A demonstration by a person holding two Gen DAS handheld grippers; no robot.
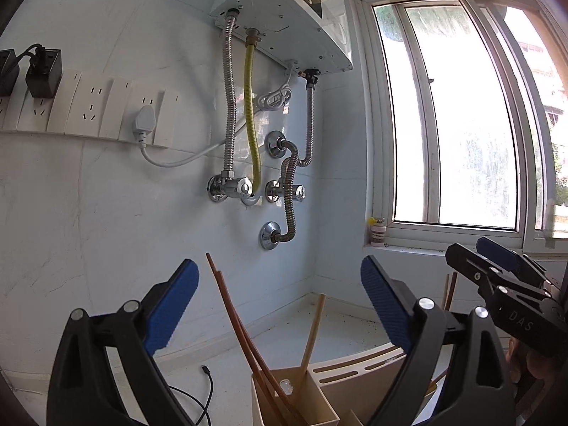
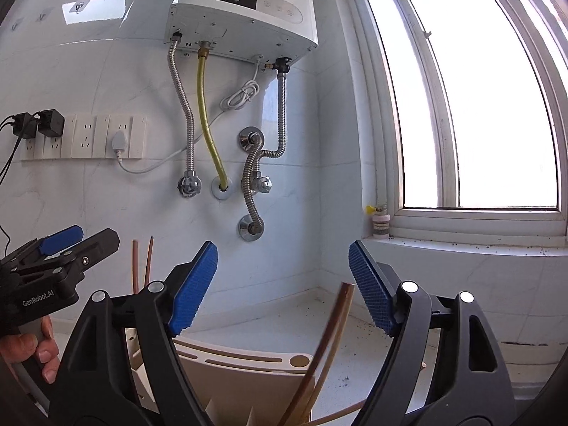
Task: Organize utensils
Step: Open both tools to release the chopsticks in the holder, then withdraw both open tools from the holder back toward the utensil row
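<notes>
A cream utensil holder (image 1: 355, 372) with knife slots stands on the white counter below both grippers. In the left wrist view my left gripper (image 1: 280, 305) is open; two brown chopsticks (image 1: 234, 312) and a pale one (image 1: 314, 330) stand in the holder's square cup, between the pads but apart from them. My right gripper (image 1: 465, 248) shows at the right edge. In the right wrist view my right gripper (image 2: 282, 287) is open over the holder (image 2: 230, 372). Blurred brown chopsticks (image 2: 330, 337) lean between its jaws, untouched. The left gripper (image 2: 92, 234) shows at the left, held by a hand (image 2: 39, 348).
A white water heater (image 2: 248, 3) hangs on the tiled wall, with metal hoses (image 2: 184, 106) and valves below it. A socket strip (image 2: 85, 136) with plugs is at the left. A window (image 2: 479, 106) and its sill with a small jar (image 2: 380, 223) are at the right. A black cable (image 1: 206, 387) lies on the counter.
</notes>
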